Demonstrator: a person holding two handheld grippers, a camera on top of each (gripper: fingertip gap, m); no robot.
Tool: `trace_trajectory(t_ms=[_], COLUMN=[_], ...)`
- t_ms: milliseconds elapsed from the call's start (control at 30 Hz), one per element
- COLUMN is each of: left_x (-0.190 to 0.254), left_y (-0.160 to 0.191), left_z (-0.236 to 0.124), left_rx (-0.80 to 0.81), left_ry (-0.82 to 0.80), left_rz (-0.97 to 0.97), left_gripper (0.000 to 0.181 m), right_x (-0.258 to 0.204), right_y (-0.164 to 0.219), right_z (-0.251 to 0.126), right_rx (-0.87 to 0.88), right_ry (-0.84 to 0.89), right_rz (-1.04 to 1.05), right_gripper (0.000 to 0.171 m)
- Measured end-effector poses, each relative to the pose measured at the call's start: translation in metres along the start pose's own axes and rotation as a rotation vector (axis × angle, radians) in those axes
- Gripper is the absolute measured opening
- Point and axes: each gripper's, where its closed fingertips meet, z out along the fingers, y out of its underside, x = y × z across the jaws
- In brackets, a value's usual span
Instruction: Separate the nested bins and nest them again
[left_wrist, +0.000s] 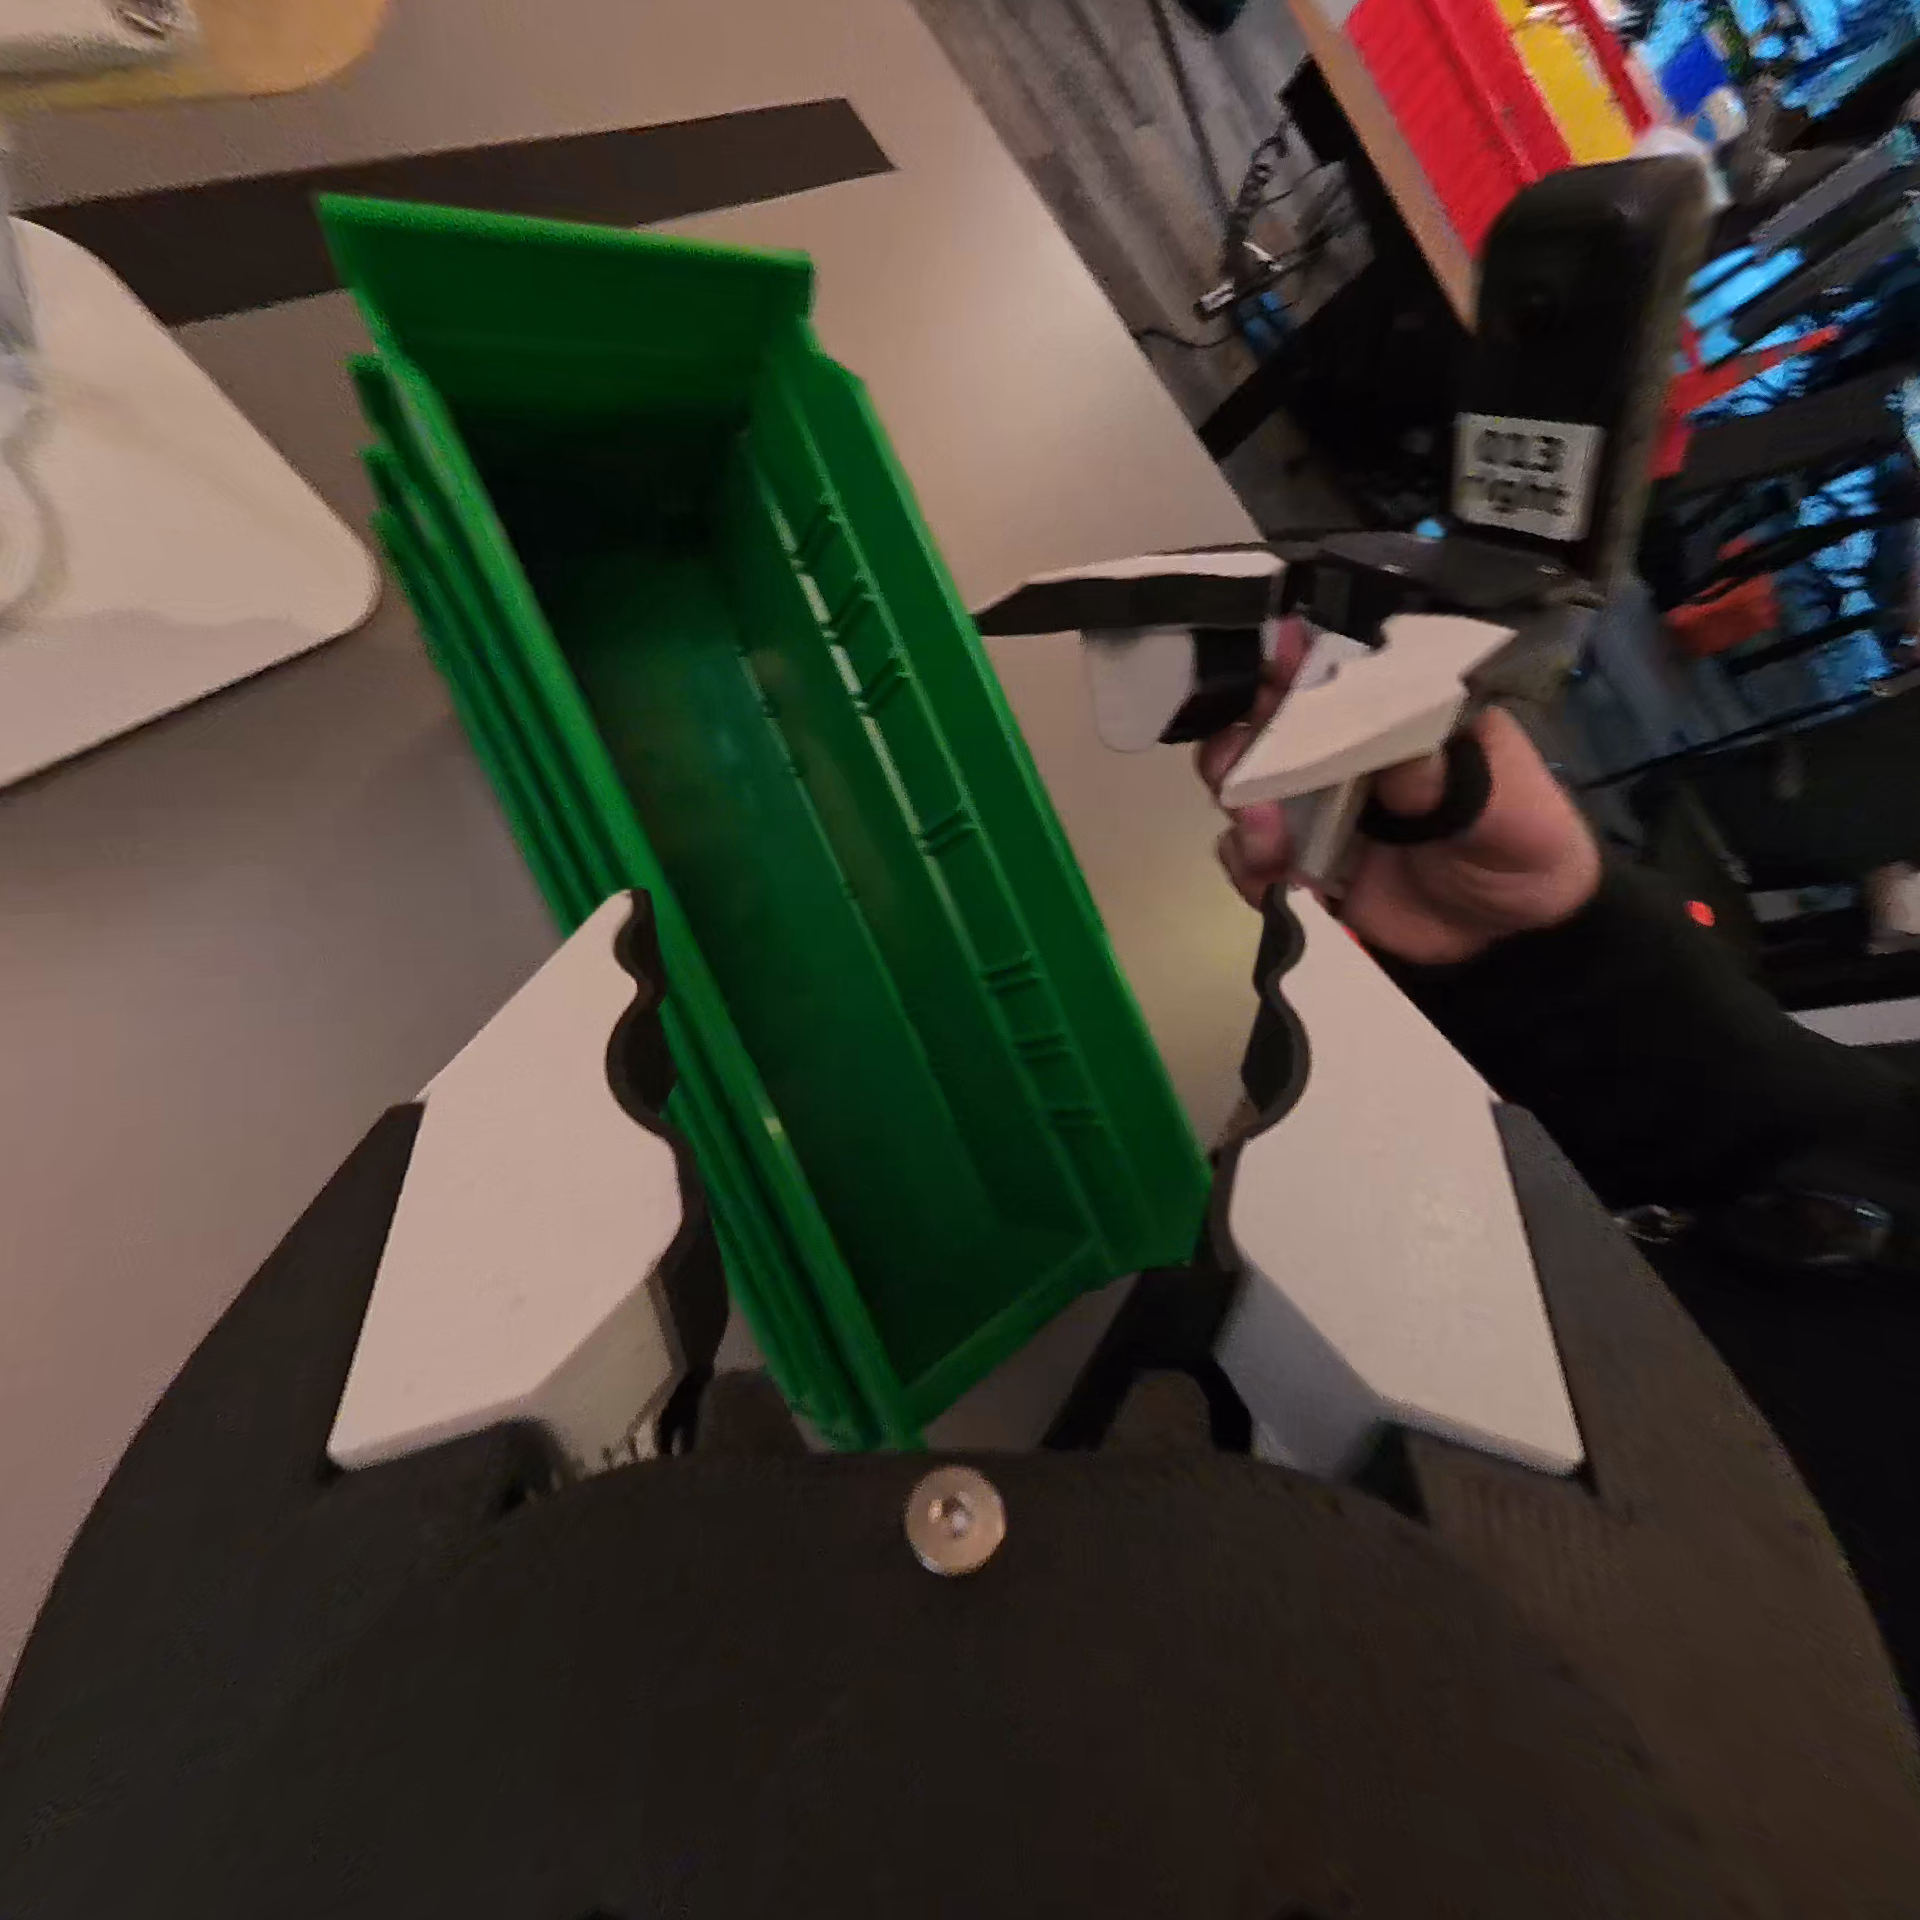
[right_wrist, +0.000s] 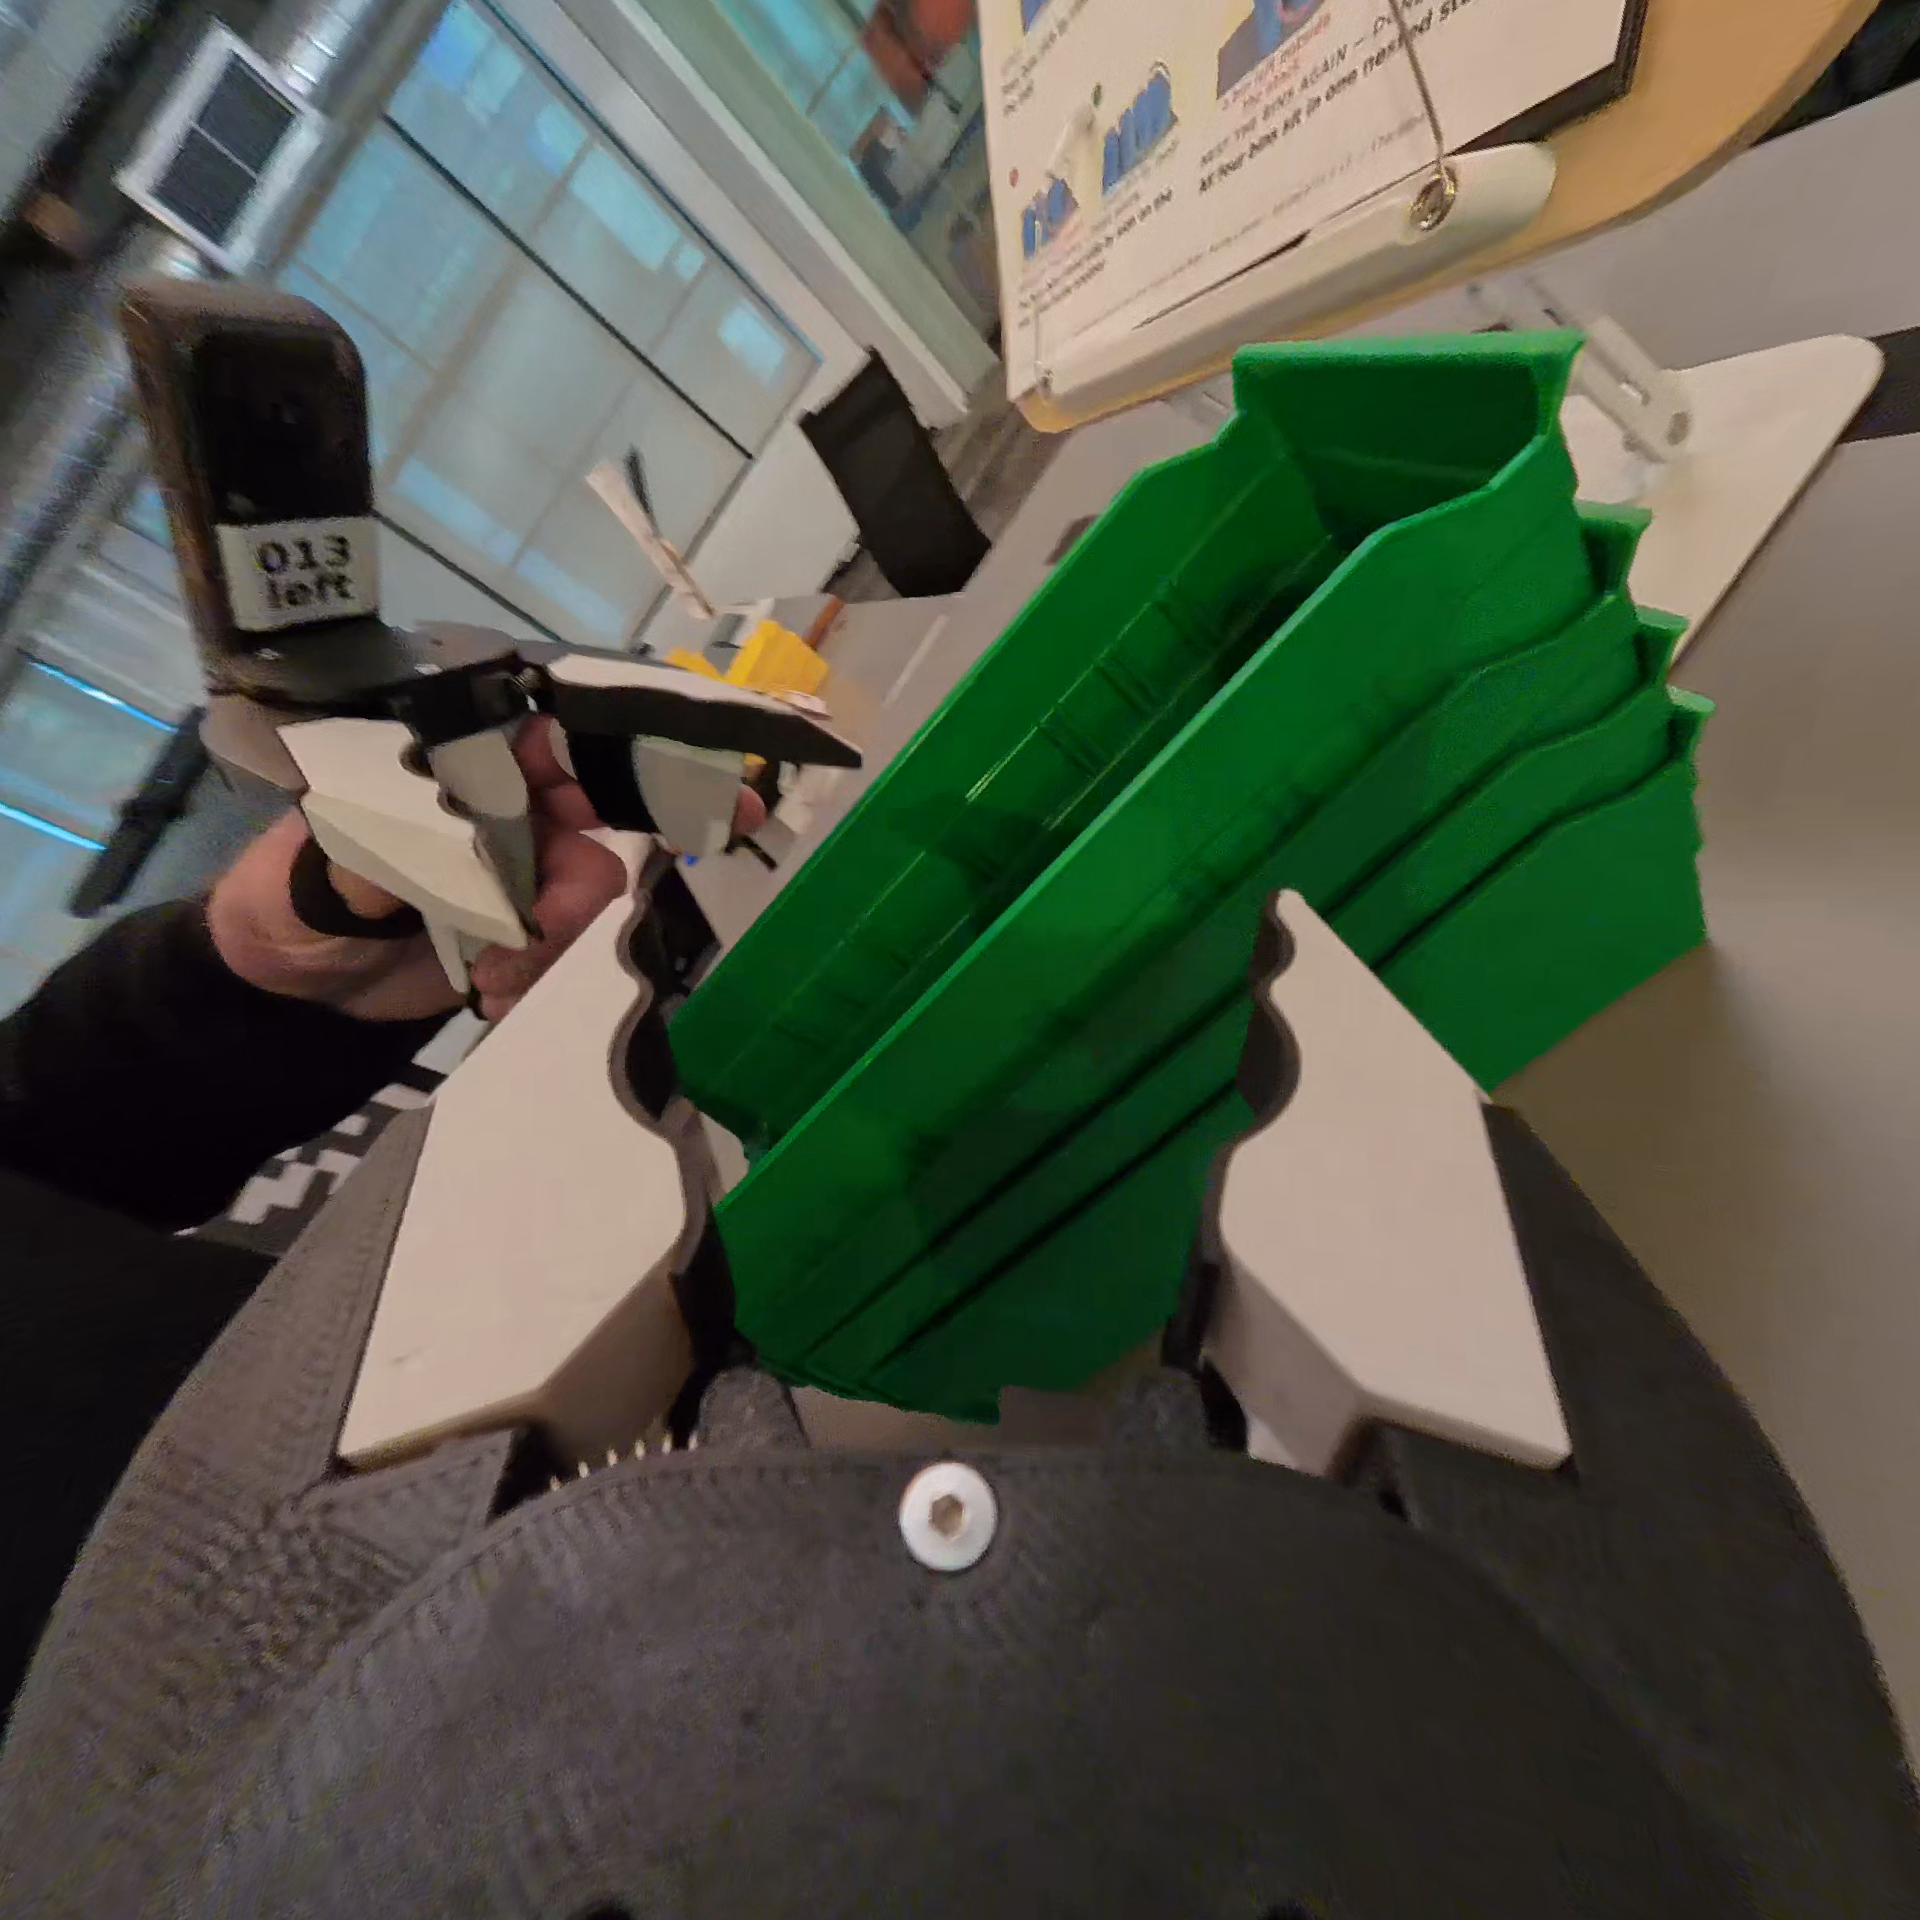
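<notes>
Still nested, green bins — on grey table, jaws wide.

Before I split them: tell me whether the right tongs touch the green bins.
Cannot tell. In the right wrist view the open right tongs straddle the green bins, but blur hides any gap.

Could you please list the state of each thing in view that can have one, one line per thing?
Green bins: nested in a stack of about four, on the table, open side up, top bin empty.
Left gripper: open, fingers either side of the stack's end; contact unclear.
Right gripper: open, fingers either side of the stack's end; contact unclear.
Instruction sheet: propped upright in a white holder, behind the bins.
</notes>
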Motion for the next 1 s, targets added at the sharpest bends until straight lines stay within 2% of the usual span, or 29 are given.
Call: trace_trajectory(t_ms=[167, 267, 400, 533, 567, 633, 767, 900, 1000], left_x=[-0.049, -0.065, -0.067, -0.056, -0.051, -0.05, -0.034, -0.014, 0.014], left_y=[0.006, 0.031, 0.055, 0.076, 0.074, 0.071, 0.075, 0.079, 0.083], left_z=[0.0, 0.014, 0.031, 0.049, 0.051, 0.049, 0.047, 0.053, 0.063], left_rx=[-0.01, -0.106, -0.171, -0.196, -0.168, -0.128, -0.15, -0.174, -0.177], left_ry=[-0.102, -0.08, -0.016, 0.07, 0.11, 0.135, 0.151, 0.184, 0.258], left_rz=[-0.021, -0.073, -0.136, -0.245, -0.292, -0.329, -0.259, -0.288, -0.305], left_gripper=[0.114, 0.111, 0.105, 0.103, 0.096, 0.095, 0.116, 0.121, 0.126], right_x=[0.028, 0.036, 0.037, 0.044, 0.044, 0.043, 0.026, 0.02, 0.033], right_y=[0.02, 0.043, 0.057, 0.062, 0.062, 0.056, 0.056, 0.062, 0.058], right_z=[0.009, 0.017, 0.024, 0.026, 0.026, 0.023, 0.02, 0.021, 0.015], right_rx=[-0.066, -0.151, -0.192, -0.21, -0.22, -0.218, -0.227, -0.287, -0.314], right_ry=[0.174, 0.175, 0.171, 0.186, 0.18, 0.194, 0.118, 0.105, 0.164], right_rz=[0.06, 0.106, 0.136, 0.146, 0.149, 0.097, 0.152, 0.129, 0.093], right_gripper=[0.123, 0.127, 0.124, 0.122, 0.12, 0.117, 0.117, 0.113, 0.113])
